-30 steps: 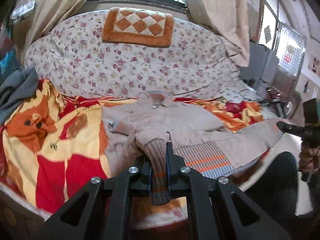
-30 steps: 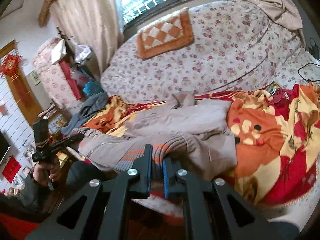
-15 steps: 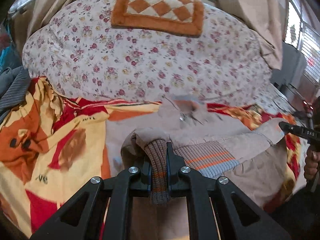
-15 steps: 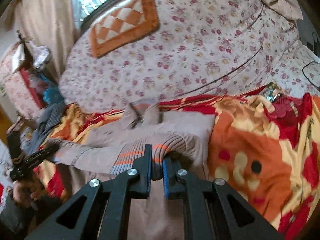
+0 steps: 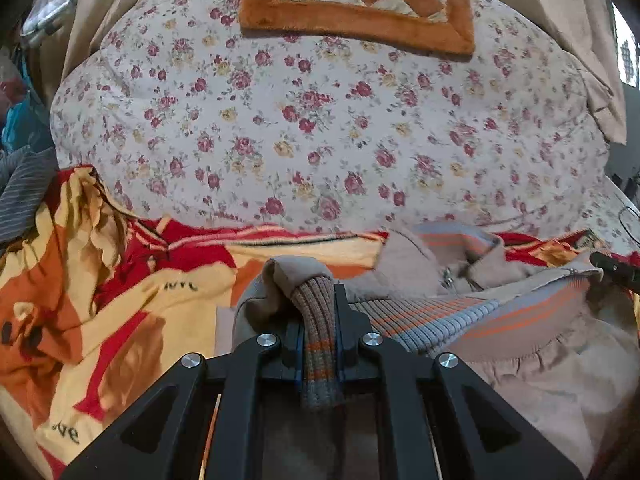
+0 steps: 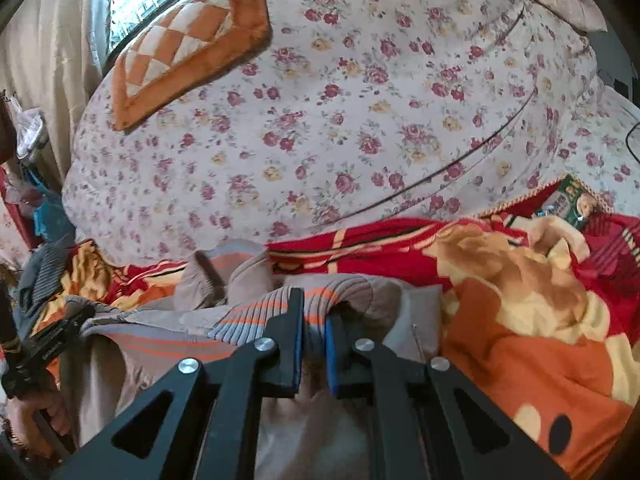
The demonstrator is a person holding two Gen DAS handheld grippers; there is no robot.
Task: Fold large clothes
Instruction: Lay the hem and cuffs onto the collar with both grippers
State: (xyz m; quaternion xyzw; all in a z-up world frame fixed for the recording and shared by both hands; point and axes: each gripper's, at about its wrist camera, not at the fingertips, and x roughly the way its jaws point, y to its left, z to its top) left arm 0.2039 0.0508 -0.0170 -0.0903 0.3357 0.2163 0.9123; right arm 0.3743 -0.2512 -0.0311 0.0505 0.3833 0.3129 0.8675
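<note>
A beige jacket (image 5: 532, 376) with a grey ribbed, orange-striped hem lies on a red and yellow blanket (image 5: 104, 320) on the bed. My left gripper (image 5: 318, 320) is shut on the ribbed hem's left corner (image 5: 316, 312). My right gripper (image 6: 314, 316) is shut on the hem's other corner (image 6: 320, 300). The hem (image 5: 460, 312) stretches between the two, carried over the jacket's body toward its collar (image 5: 456, 240). The other gripper's tip (image 5: 612, 266) shows at the left wrist view's right edge. In the right wrist view, a hand (image 6: 36, 404) holds the left gripper (image 6: 52, 340).
A floral quilt (image 5: 320, 128) rises behind the blanket with an orange checkered cushion (image 5: 360, 0) on top. Grey striped clothing (image 5: 20, 192) lies at the far left. Curtains (image 6: 48, 64) hang by the window. A green packet (image 6: 572, 200) sits at the blanket's right edge.
Both grippers have moved forward and down over the bed, carrying the jacket's hem toward its collar. The quilt and cushion now loom much closer. Both stay shut on the hem.
</note>
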